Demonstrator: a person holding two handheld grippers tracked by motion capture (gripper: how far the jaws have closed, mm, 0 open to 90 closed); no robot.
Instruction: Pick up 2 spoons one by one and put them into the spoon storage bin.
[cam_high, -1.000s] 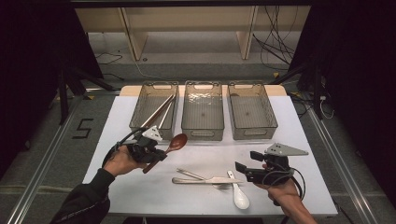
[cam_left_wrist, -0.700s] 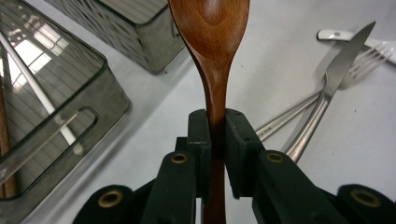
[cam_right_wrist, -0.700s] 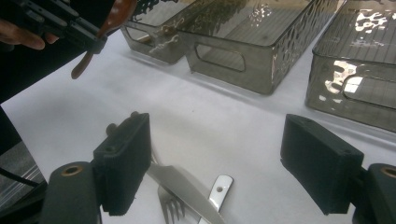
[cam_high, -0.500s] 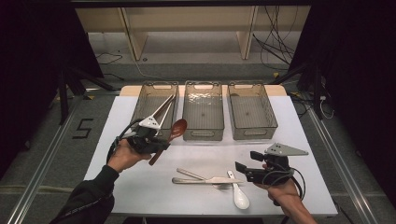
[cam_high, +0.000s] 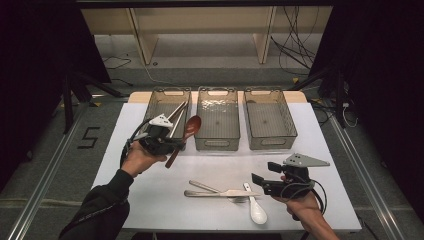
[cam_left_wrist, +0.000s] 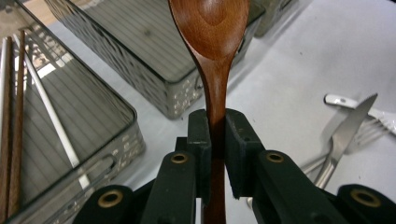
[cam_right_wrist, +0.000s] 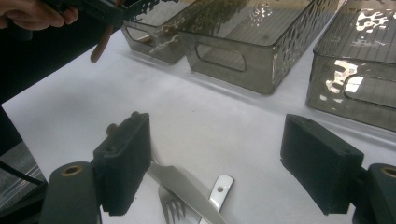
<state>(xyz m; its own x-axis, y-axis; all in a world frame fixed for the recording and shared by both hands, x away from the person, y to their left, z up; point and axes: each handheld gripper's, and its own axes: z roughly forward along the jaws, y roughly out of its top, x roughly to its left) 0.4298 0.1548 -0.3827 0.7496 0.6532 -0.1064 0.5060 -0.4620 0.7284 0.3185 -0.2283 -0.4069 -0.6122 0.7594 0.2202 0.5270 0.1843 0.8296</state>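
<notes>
We see the high view lit from above: the white table (cam_high: 150, 200) is bright, the surroundings nearly black. Shadows under the bins (cam_high: 218, 120) are short and soft. Glare spots sit on the bin walls (cam_right_wrist: 345, 84) in the right gripper view, with a mild sheen on the knife (cam_left_wrist: 348, 128). In the left gripper view the spoon (cam_left_wrist: 212, 28) is sharp and the near jaws are slightly soft. We see slight wide-angle stretch at the edges of both gripper views.

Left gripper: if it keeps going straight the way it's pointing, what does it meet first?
The left gripper, shut on the wooden spoon, points at the middle bin. The spoon's bowl would likely reach that bin's near rim first, though depth is unclear.
</notes>
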